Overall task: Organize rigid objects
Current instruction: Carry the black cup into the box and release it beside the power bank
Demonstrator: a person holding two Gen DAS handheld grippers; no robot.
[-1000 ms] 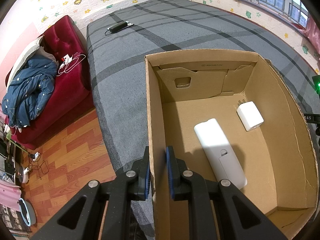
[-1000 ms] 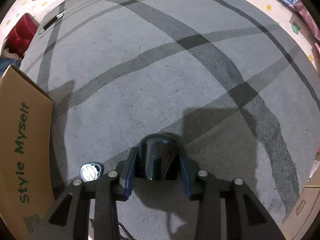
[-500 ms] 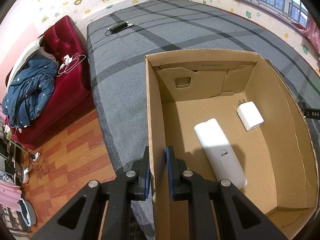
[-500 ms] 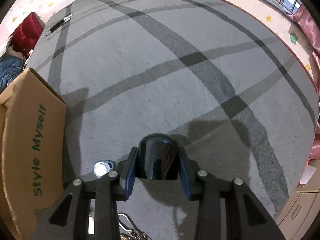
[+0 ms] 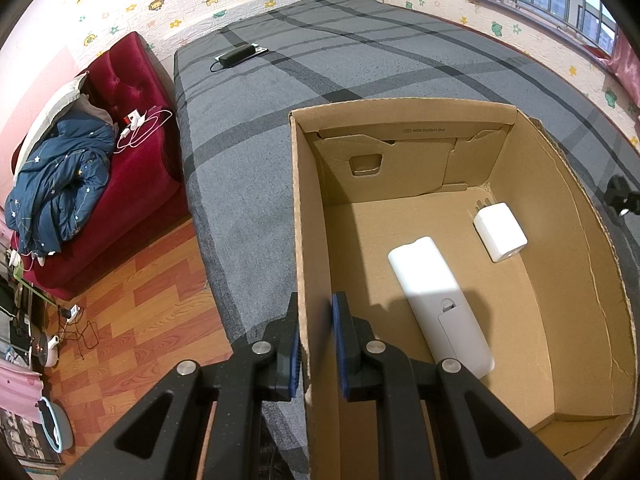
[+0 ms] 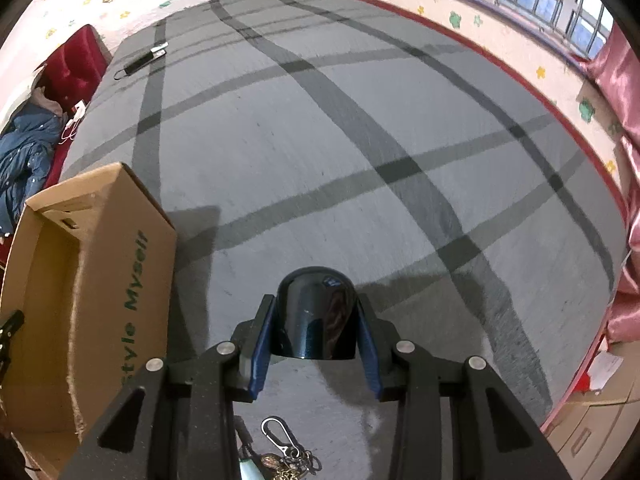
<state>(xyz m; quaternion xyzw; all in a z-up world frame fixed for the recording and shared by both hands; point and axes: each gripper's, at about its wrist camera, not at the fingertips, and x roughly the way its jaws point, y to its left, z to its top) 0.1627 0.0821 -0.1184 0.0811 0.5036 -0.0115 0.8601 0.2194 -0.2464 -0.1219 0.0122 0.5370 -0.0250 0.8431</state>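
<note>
My right tool (image 6: 314, 336) grips a glossy dark rounded object (image 6: 316, 316) above the grey plaid bed (image 6: 320, 140); my left tool (image 5: 316, 344) pinches the cardboard box (image 5: 308, 240) wall. I should carry it toward nine o'clock, clear the rim, release low. Cartoon-papered walls, window at one o'clock.

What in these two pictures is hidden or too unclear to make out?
- Dark object in the right hand-held gripper, right view: the fingers cover its sides; what it is stays unclear.
- Keyring, right view: cut off by the bottom edge and the gripper body.
- Box near corner, left view: hidden behind the left hand-held gripper, which pinches its wall.
- Box label, left view: too small to read.
</note>
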